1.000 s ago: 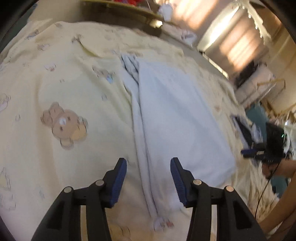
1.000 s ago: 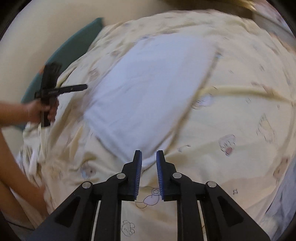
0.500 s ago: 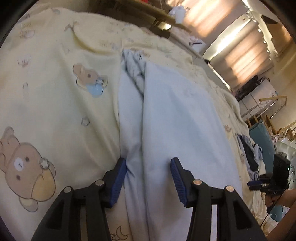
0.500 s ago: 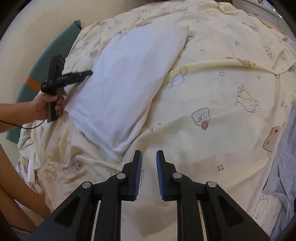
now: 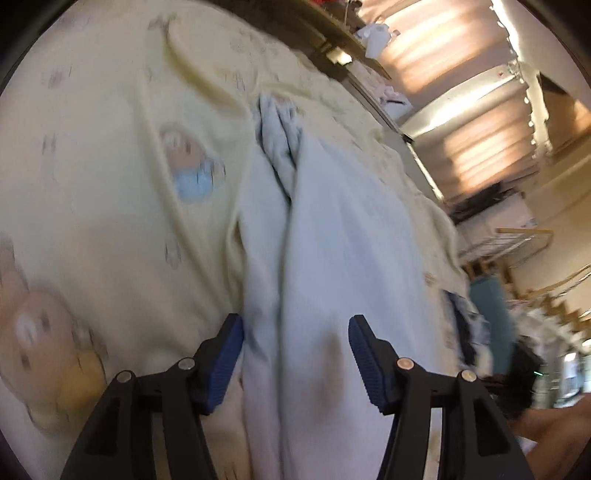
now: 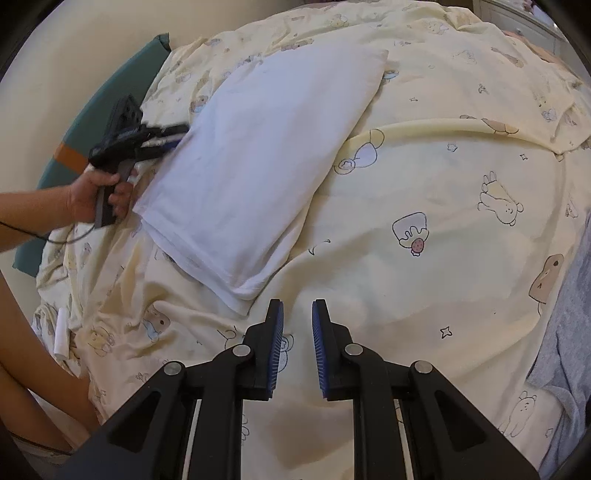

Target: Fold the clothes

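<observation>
A white garment (image 6: 266, 147) lies folded into a long flat panel on the yellow bear-print bed cover (image 6: 443, 192). In the left wrist view its bunched long edge (image 5: 273, 229) runs away between my fingers. My left gripper (image 5: 295, 354) hovers open, low over that edge with cloth under both pads. In the right wrist view the left gripper (image 6: 173, 134), held by a hand (image 6: 92, 192), touches the garment's left side. My right gripper (image 6: 297, 339) stands narrowly open and empty, just off the garment's near corner (image 6: 240, 295).
A grey cloth (image 6: 565, 314) lies at the bed's right edge. A teal headboard (image 6: 110, 110) lines the left side. Dark clothes (image 5: 465, 325) sit on the cover's far side. A shelf (image 5: 332, 33) and a drying rack (image 5: 517, 240) stand beyond the bed.
My left gripper has moved forward and lower along the garment's folded edge, staying open. The right gripper has drawn back from the garment's corner with the same narrow gap.
</observation>
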Tool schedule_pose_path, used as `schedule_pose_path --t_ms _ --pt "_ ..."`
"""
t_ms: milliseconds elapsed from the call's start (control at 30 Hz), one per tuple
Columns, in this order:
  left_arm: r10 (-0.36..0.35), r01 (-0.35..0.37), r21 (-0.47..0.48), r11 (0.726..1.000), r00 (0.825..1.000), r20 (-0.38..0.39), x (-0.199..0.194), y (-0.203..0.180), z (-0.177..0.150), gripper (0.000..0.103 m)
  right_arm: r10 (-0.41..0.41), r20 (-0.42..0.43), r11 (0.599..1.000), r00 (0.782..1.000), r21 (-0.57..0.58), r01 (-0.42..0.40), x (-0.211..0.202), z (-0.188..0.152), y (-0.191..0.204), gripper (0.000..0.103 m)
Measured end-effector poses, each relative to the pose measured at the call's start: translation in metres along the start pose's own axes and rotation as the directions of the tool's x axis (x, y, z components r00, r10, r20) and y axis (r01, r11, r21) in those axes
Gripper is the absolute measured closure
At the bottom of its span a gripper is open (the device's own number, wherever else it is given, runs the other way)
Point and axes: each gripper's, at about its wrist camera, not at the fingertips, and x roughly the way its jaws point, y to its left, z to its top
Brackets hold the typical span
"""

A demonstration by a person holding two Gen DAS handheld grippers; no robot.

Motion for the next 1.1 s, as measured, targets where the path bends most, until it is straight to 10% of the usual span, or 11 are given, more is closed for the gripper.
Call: schedule_pose_path --t_ms 267,367,767,867,1100 --pt "-0.085 0.075 -0.073 0.994 0.986 -0.143 -0.006 -0.008 -0.050 0.044 0.077 0.046 0.996 0.996 0.035 -0.079 -0.003 0.004 -0.006 0.085" --pt "-0.043 0.054 0.047 0.997 0.975 -0.220 -0.004 -0.026 -0.064 0.044 0.106 0.063 0.993 0.992 0.047 -0.109 -0.004 0.006 -0.008 0.085" --pt "-0.145 0.144 -0.022 0.989 0.979 -0.143 0.009 -0.024 -0.055 0.044 0.096 0.046 0.993 0.994 0.063 -0.099 -0.004 0.005 -0.014 0.085" --pt "-0.153 0.147 -0.047 0.988 0.962 -0.228 0.016 -0.027 -0.061 0.090 0.098 0.050 0.992 0.994 0.072 -0.101 -0.004 0.005 -0.017 0.085" --pt "-0.067 0.058 -0.066 0.996 0.988 -0.137 -0.011 -0.025 -0.071 0.097 0.281 0.142 0.938 0.949 0.170 -0.303 0.005 0.035 -0.043 0.078"
